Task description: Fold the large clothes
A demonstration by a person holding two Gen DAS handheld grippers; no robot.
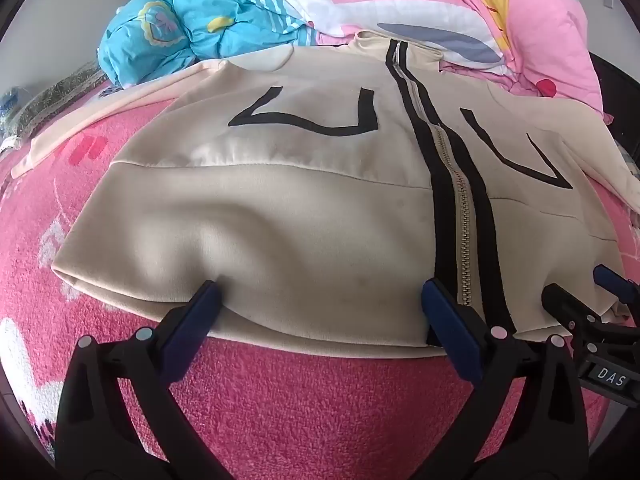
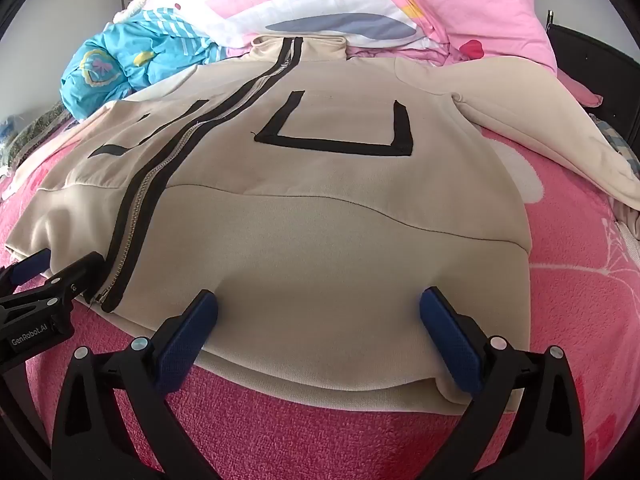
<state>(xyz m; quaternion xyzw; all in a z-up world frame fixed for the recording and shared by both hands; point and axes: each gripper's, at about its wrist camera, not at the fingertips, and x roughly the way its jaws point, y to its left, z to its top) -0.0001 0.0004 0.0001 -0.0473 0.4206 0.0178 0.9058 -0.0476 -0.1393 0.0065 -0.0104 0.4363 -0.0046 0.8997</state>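
We see both grippers, left gripper (image 1: 320, 292) and right gripper (image 2: 319, 300), spread wide, blue pads resting on soft beige jacket (image 1: 280, 220) hem, fuzzy pink blanket (image 1: 320, 400) at lower frame

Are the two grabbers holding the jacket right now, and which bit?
No, nothing is held. Both the left gripper and the right gripper have their jaws wide open, resting on the beige jacket near its bottom hem, without pinching it.

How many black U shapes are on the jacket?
2. One U shape is on the jacket left of the zipper, the other U shape right of it. None seem hidden.
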